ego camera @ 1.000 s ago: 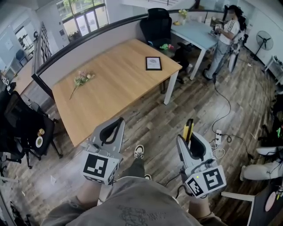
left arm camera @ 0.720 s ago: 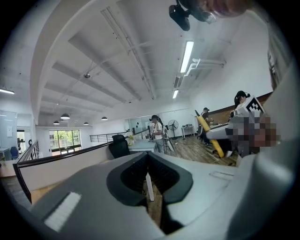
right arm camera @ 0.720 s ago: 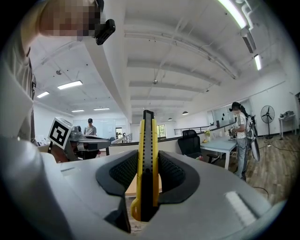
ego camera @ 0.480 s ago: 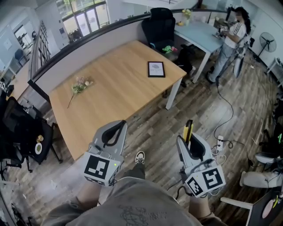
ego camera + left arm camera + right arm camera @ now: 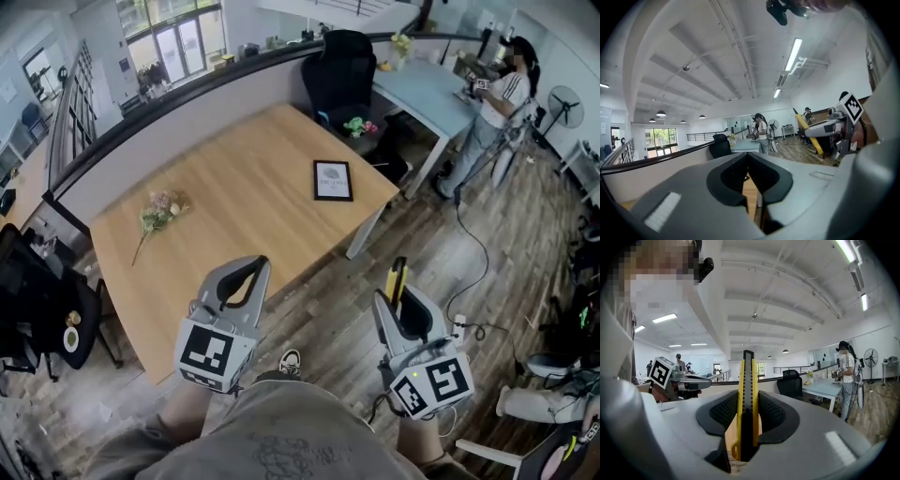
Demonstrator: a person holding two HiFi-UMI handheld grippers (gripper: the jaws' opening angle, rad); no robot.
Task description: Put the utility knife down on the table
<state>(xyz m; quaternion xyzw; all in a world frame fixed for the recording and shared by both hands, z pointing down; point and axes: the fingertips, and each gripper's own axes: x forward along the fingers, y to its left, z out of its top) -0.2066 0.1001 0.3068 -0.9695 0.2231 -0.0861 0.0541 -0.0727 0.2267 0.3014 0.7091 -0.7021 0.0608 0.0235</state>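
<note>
Closest in, both tools hang just ahead of the person's lap, over wood-plank floor, short of the table's near edge. The right gripper (image 5: pixel 400 307) has the utility knife (image 5: pixel 398 277) clamped between its ribbed pads; in the right gripper view the yellow-and-black body (image 5: pixel 746 385) stands straight up the middle of the jaws, its long end poking out past the tips. That's likely a carrying grip: pinched by its flat sides, pointing away from the body. The left gripper (image 5: pixel 238 283) rides level beside it, well apart, its jaws drawn together on nothing, only a sliver of wood showing through at the base of the pads. It looks to be along for balance, not work.

Further out lies the table (image 5: pixel 234 202), a broad pale-wood top, mostly bare. A small picture frame (image 5: pixel 329 180) lies flat near its right corner, a sprig of flowers (image 5: pixel 157 211) off to the left. By the look of it, the knife has yet to be carried forward over that top.
</note>
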